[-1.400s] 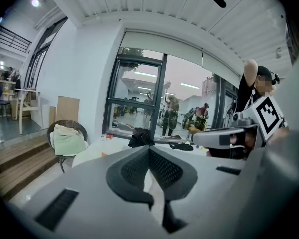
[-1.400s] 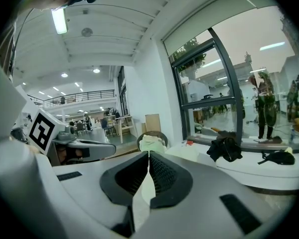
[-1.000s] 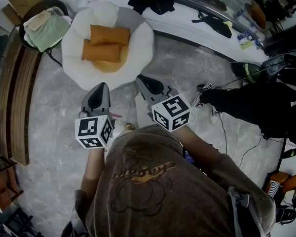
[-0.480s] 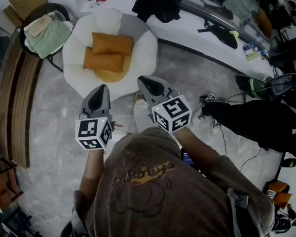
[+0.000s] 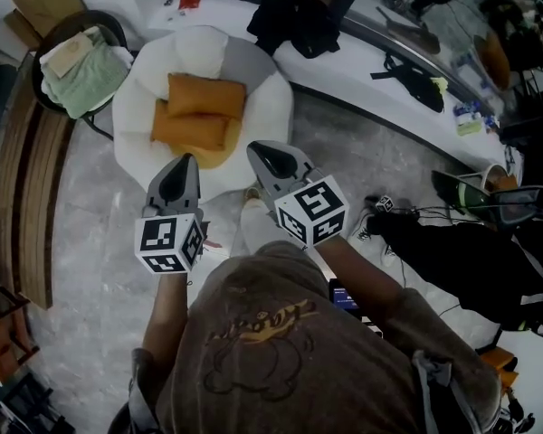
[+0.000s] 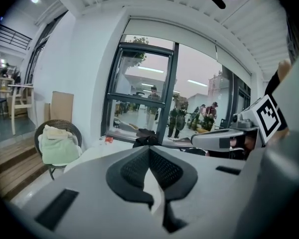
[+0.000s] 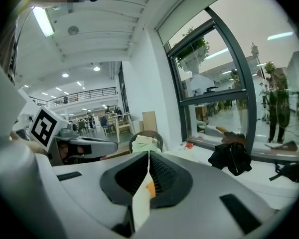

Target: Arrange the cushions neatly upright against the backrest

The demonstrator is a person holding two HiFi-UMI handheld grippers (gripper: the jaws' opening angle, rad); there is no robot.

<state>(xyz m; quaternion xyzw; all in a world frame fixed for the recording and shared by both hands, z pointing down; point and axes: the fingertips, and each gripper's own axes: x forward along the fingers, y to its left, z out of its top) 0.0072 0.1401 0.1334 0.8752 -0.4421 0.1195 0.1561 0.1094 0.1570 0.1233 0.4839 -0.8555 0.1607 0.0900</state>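
The left gripper [image 5: 185, 165] and the right gripper [image 5: 259, 151] are held side by side, near the white chair [image 5: 264, 98]. The jaws of each are pressed together and nothing is gripped. Two orange cushions [image 5: 206, 96] [image 5: 190, 129] are seen lying flat on the seat, touching each other.

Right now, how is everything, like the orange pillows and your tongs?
Upper orange rectangular cushion: lying flat, not upright.
Lower orange rectangular cushion: lying flat in front of it.
Round white padded chair: holding the cushions.
Left tongs: shut, empty.
Right tongs: shut, empty.
Black garment: crumpled on the white ledge.
Pale green cloth: heaped on a dark wicker chair.
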